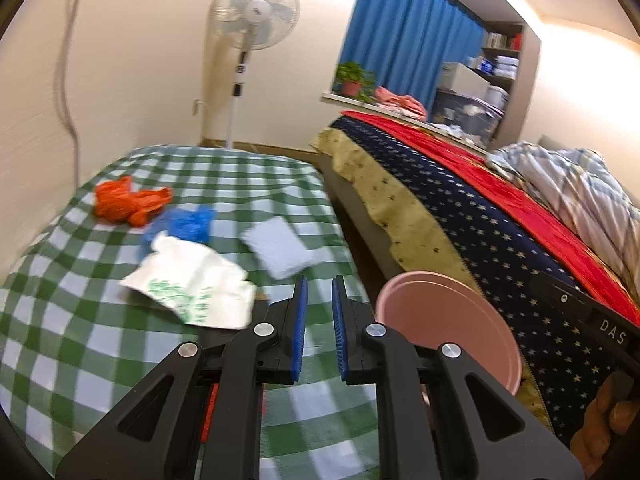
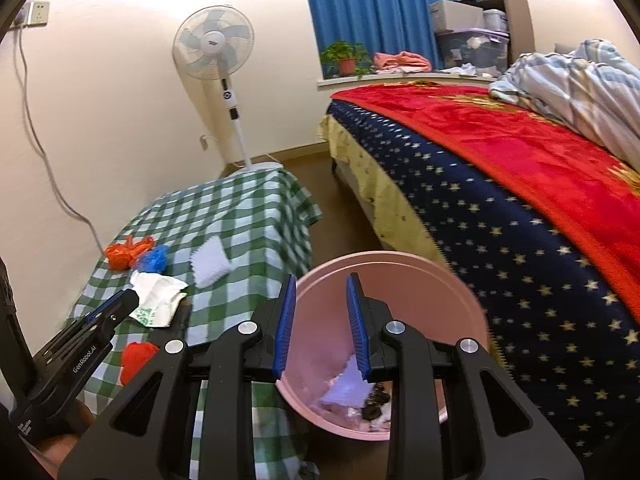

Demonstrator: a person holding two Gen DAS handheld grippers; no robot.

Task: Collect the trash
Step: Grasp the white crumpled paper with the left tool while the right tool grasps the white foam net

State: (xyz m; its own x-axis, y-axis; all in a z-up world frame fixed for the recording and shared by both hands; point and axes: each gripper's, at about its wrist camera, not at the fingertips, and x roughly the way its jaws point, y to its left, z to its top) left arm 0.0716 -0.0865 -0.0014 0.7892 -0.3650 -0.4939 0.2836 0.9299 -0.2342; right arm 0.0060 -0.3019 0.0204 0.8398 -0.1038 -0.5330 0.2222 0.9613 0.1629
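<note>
Trash lies along the far left edge of the green checked tablecloth [image 1: 224, 176]: an orange bag [image 1: 128, 200], a blue bag [image 1: 184, 222], a printed white bag [image 1: 192, 284] and a white wad [image 1: 280, 246]. The pink bin [image 2: 400, 276] stands off the cloth's right edge, beside the bed [image 2: 500, 208]. The left gripper [image 1: 319, 312] hangs tilted down over the cloth, jaws narrowly parted, empty. The right gripper [image 2: 320, 316] tilts over the bin, parted, empty.

On the surface [image 2: 240, 216], four bits of litter lie left of the bin [image 2: 400, 272]. The bed [image 2: 500, 220] stands right of the bin; the fan [image 2: 214, 46] behind it.
</note>
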